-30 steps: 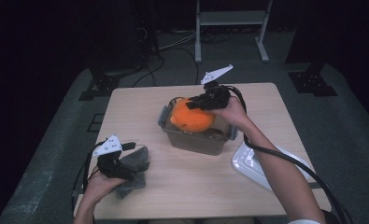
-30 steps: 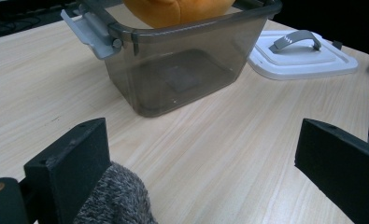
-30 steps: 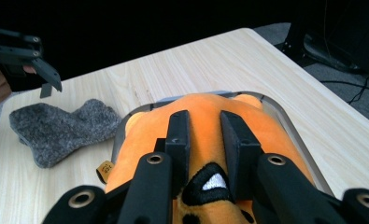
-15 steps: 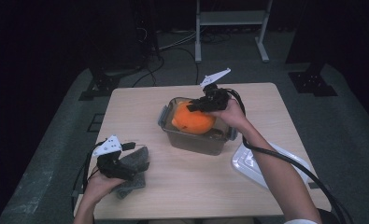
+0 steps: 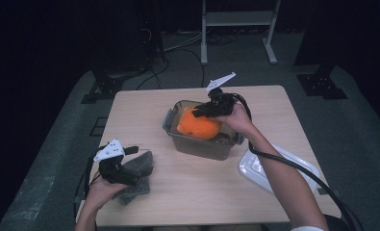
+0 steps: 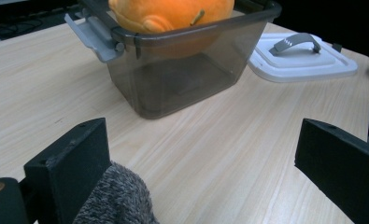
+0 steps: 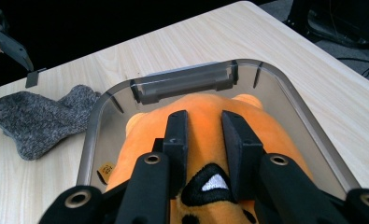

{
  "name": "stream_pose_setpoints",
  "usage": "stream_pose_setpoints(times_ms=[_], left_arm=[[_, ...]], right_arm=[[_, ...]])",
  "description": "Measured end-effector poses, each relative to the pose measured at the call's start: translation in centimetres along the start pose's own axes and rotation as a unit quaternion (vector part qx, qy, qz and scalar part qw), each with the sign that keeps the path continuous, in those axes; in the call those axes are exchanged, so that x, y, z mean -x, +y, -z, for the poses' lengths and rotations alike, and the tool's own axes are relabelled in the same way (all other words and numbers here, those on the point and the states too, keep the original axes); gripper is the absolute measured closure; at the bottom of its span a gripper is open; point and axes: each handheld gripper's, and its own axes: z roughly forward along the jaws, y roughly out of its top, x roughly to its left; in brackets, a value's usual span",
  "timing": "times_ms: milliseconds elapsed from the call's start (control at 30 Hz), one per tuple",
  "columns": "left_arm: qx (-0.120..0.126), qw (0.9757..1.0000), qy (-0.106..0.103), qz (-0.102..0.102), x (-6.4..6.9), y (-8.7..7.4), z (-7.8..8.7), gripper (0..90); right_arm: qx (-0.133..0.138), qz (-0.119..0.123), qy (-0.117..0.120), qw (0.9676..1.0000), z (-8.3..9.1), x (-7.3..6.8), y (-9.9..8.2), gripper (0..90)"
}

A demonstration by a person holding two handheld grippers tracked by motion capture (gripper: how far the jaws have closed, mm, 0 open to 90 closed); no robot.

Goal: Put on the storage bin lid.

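- Looking from the high view, the right gripper (image 5: 203, 110) is over the bin (image 5: 198, 144) in the middle of the table (image 5: 139, 110), with its jaws pinching the orange toy (image 5: 199, 127) that sits in the bin.
- The left gripper (image 5: 130, 163) rests at the near left of the table, on the grey sock (image 5: 138, 175); from this view I cannot tell how wide its jaws are.
- The white lid (image 5: 259, 168) lies near the right edge, just beside the bin.
- Moving to the left gripper view, its two jaws stand wide apart and press nothing; the sock (image 6: 117, 198) touches the inner side of the left jaw.
- Farther off, the bin (image 6: 182, 70) stands on the table with the toy (image 6: 173, 14) rising above its rim, and the lid (image 6: 303, 58) lies to its right.
- Coming to the right gripper view, the right gripper (image 7: 204, 128) has its jaws close together, and a fold of the toy (image 7: 205, 135) is squeezed between them.
- The toy lies inside the bin (image 7: 285, 102), and the sock (image 7: 37, 119) is on the table to the left, apart from the bin.
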Motion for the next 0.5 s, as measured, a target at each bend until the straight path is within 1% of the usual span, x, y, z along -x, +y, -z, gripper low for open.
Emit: stream_pose_setpoints(times_ms=[267,500], left_arm=[[0.000,1.0000,0.000,0.000,0.0,0.0,0.0,2.6],[0.003,1.0000,0.000,0.001,0.0,0.0,0.1,2.6]], right_arm=[[-0.010,-0.005,0.003,0.9999,-0.9,0.1,-0.3,70.3],[-0.019,-0.006,0.001,0.9998,-1.4,0.2,-0.6,69.3]])
